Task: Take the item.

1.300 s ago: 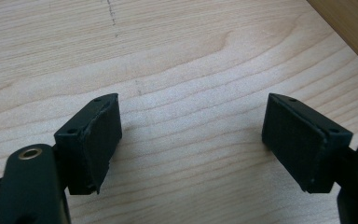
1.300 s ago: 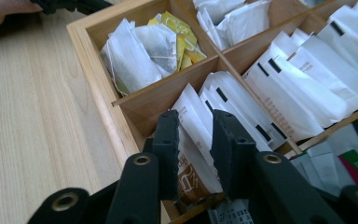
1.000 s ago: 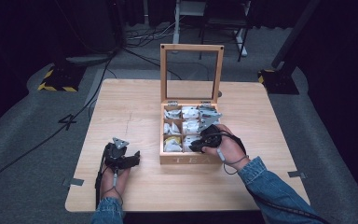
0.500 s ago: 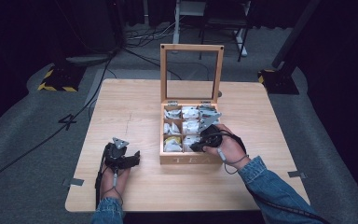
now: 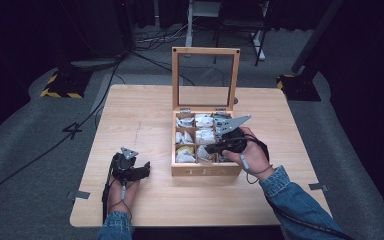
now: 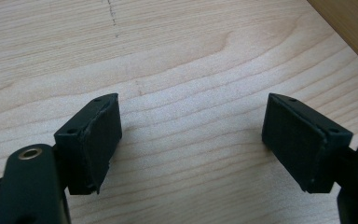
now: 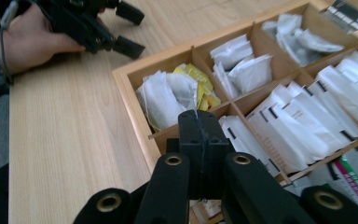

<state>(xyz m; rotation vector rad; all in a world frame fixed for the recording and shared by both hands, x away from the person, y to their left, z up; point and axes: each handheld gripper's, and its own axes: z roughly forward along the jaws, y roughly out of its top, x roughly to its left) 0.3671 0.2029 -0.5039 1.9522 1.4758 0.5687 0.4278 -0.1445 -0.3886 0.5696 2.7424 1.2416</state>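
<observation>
A wooden tea box (image 5: 206, 171) stands open in the middle of the table, its glass-paned lid (image 5: 205, 51) upright. Its compartments hold white paper sachets (image 7: 303, 126), and the near-left one holds pale tea bags with a yellow one (image 7: 200, 81). My right gripper (image 5: 208, 148) hovers over the front compartments. In the right gripper view its jaws (image 7: 198, 117) are pressed together, with just a thin pale line at the seam, and I cannot make out anything held. My left gripper (image 5: 146, 168) rests on the table left of the box, open (image 6: 191, 135) with bare wood between its pads.
The light wooden table (image 5: 145, 115) has room left of, behind and in front of the box. The box's wooden corner (image 6: 354, 28) lies just right of my left gripper. Around the table are dark floor, cables and stand legs (image 5: 300, 82).
My right gripper has lifted a little above the front compartments of the box. My left gripper and the box have stayed put.
</observation>
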